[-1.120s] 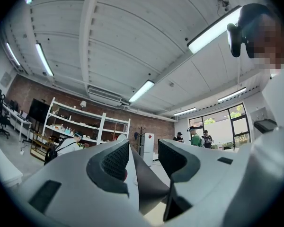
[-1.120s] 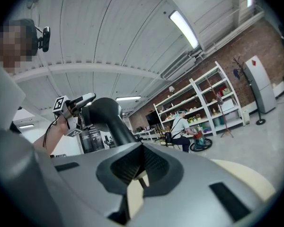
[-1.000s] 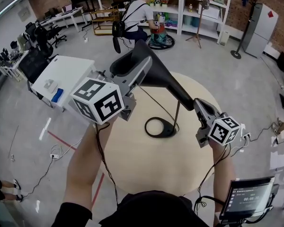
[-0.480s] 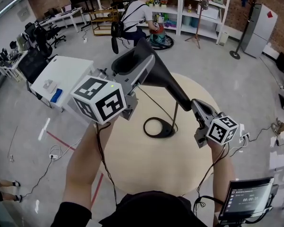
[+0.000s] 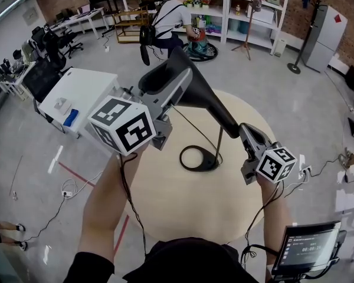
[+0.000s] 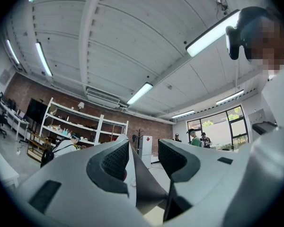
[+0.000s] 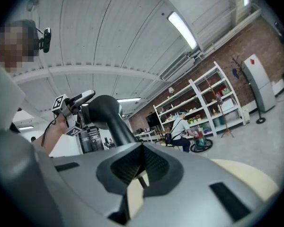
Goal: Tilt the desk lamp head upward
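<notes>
A black desk lamp stands on the round beige table (image 5: 183, 217), with its ring base (image 5: 197, 158) and thin stem (image 5: 220, 140) near the middle. Its cone-shaped lamp head (image 5: 194, 90) is tilted, the wide mouth up at the left. My left gripper (image 5: 168, 90) has its jaws set wide around that wide end; in the left gripper view the lamp head (image 6: 142, 183) fills the space between the jaws of the left gripper (image 6: 144, 157). My right gripper (image 5: 245, 131) is shut, its tip at the narrow neck. In the right gripper view the lamp head (image 7: 106, 115) rises beyond the right gripper (image 7: 142, 162).
The lamp's cord (image 5: 194, 128) trails over the table's far side. A white side table (image 5: 76, 93) stands left. A person (image 5: 174, 19) crouches by the shelves at the back. A small screen (image 5: 307, 246) sits at lower right.
</notes>
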Demonstrator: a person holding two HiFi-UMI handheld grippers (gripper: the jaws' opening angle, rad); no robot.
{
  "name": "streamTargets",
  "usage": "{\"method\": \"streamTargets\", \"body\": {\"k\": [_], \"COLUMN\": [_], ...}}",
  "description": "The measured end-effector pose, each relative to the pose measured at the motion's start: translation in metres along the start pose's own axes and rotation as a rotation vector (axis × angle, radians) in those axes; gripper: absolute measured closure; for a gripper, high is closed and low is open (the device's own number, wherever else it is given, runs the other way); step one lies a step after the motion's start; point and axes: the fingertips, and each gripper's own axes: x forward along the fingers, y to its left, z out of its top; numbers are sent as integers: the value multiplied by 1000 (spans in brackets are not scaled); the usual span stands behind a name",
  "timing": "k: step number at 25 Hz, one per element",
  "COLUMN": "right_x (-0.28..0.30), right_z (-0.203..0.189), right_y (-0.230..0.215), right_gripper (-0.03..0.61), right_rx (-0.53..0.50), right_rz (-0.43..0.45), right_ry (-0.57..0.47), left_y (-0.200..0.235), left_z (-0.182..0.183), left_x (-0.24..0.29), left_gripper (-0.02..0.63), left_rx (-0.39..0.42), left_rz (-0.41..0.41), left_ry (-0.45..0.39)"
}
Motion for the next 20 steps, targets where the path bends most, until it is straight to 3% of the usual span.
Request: {"method": "streamTargets", "body": {"k": [4, 12, 16, 20], "right_x": [-1, -17, -33, -48], "right_z": [0, 5, 1, -17], "right_y": [0, 14, 22, 30], "right_gripper": [574, 574, 575, 575], "right_rx": [-56, -178, -184, -222], "right_rz": [-73, -131, -159, -187], "right_ry": [-11, 2, 18, 87], "left_y": [3, 11, 4, -8], "left_z": [3, -7, -46, -112], "left_x": [-9, -65, -98, -129], "left_gripper": [411, 411, 412, 411], "left_rx": [69, 54, 41, -23], "left_rz": [44, 118, 159, 173], "left_ry": [-15, -32, 41, 163]}}
